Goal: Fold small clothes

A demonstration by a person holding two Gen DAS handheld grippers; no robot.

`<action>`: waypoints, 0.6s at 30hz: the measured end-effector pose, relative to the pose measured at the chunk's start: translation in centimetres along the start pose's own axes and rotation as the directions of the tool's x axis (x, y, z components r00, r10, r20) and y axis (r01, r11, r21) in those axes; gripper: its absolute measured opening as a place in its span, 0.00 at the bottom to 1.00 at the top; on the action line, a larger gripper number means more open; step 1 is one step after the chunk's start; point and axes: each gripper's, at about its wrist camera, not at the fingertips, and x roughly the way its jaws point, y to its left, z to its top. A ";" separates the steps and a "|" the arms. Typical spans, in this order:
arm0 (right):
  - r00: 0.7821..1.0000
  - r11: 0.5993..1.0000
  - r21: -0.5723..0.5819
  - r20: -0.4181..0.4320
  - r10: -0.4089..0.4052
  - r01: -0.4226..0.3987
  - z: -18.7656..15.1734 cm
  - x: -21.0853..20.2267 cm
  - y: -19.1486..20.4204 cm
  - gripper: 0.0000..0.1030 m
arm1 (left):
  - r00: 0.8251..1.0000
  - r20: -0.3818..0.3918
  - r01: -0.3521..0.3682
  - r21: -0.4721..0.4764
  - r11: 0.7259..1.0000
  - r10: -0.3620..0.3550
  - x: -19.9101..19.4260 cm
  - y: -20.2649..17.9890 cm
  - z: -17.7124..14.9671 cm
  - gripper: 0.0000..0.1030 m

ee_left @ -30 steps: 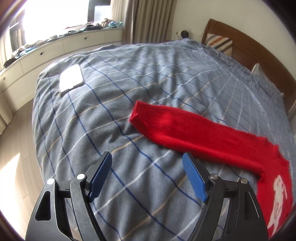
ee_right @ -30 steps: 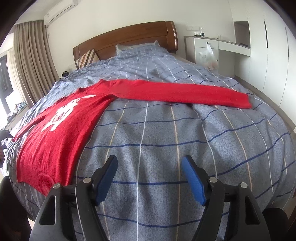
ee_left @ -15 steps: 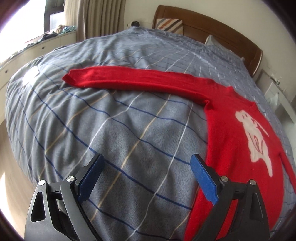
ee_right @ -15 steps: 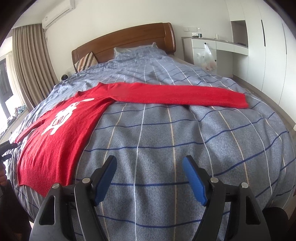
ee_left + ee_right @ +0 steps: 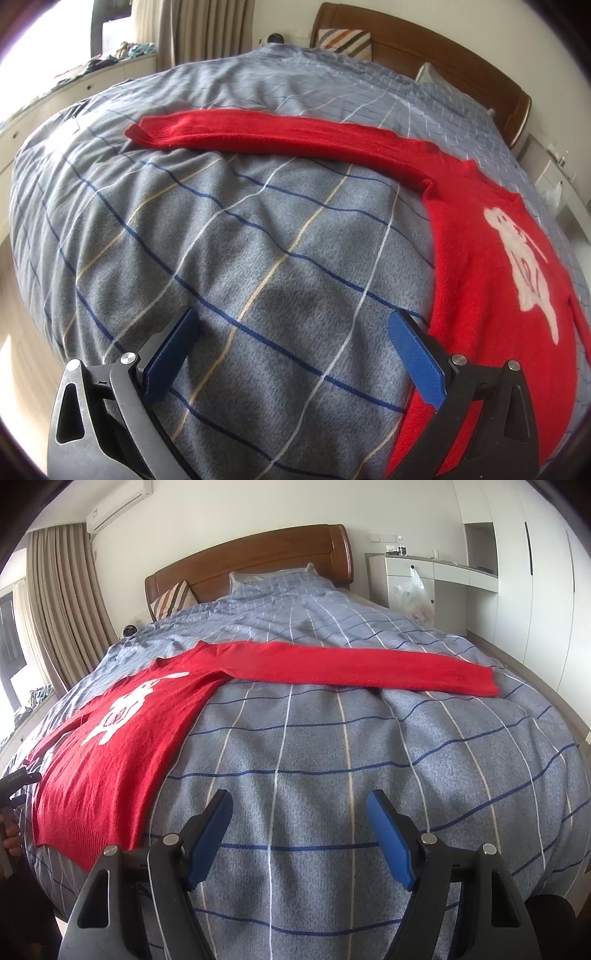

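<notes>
Bedroom, checked blue-grey bed (image 5: 236, 258), red sweater (image 5: 122, 746) spread flat on top.

Sweater lies face up, white animal print (image 5: 524, 269) showing, one sleeve (image 5: 280, 136) stretched straight out to each side across the quilt. Left tongs (image 5: 293, 338) hover over bare quilt just beside the sweater's hem, jaws having just been opening and now wide, nothing between them. Right tongs (image 5: 299, 814) hang apart over bare quilt, empty, near the other side edge. Wooden headboard (image 5: 258, 559) and curtains (image 5: 59, 602) stand behind.

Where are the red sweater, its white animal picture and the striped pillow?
red sweater (image 5: 110, 775), right wrist view, on its body.
white animal picture (image 5: 524, 266), left wrist view, on its middle.
striped pillow (image 5: 345, 41), left wrist view, on its front face.
</notes>
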 end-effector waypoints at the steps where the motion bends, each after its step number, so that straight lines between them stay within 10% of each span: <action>1: 1.000 1.000 0.000 0.000 0.000 0.000 0.0 0.0 0.0 0.72 | 1.000 -0.004 -0.004 0.005 1.000 0.004 0.1 -0.1 0.0 0.99; 18: 1.000 1.000 0.005 -0.004 0.001 -0.001 -0.1 0.1 0.0 0.72 | 1.000 -0.002 -0.018 0.017 1.000 0.018 0.7 -0.3 -0.3 1.00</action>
